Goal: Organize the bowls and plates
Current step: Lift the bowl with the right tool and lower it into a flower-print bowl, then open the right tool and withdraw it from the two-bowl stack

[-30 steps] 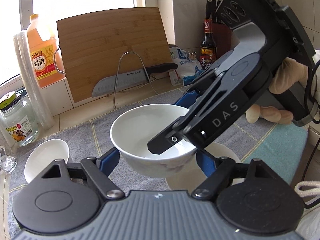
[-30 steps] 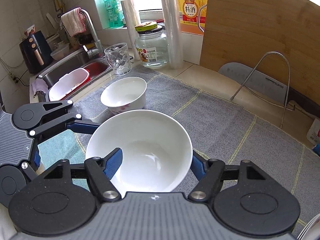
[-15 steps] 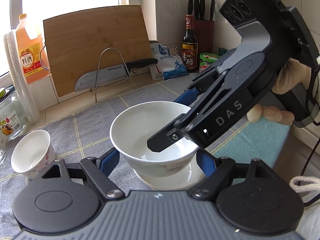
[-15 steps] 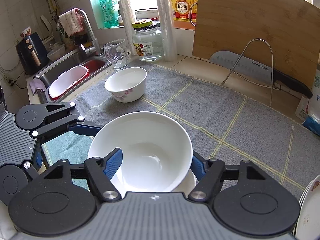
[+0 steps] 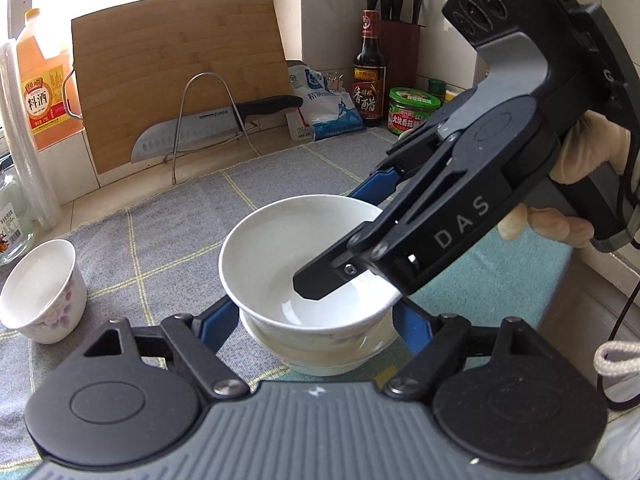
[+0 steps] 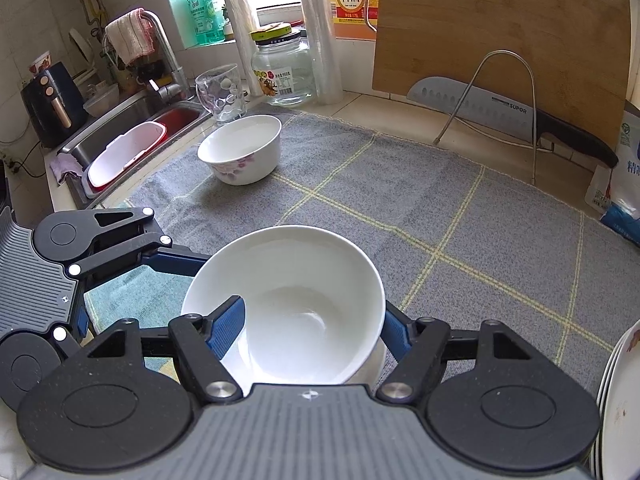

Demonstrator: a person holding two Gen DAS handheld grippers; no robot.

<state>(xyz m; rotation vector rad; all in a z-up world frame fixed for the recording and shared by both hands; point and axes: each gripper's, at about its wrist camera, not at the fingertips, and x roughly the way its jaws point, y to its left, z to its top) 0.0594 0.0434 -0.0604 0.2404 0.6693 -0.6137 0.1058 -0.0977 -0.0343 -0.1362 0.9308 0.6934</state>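
Observation:
A white bowl is held by both grippers and sits in a second white bowl on the grey mat. My left gripper grips it by its outer sides. My right gripper clamps its rim, one finger inside the bowl and one outside; the lower bowl's rim peeks out beneath. A smaller flowered bowl stands alone at the left, also in the right wrist view. Stacked plates show at the right edge.
A cutting board and a knife on a wire stand lean against the back wall. Bottles, a jar and a salt bag stand at the back right. A sink, a glass and a jar lie left.
Both grippers carried the bowl to the right and lowered it into the second bowl. The small flowered bowl stayed in place.

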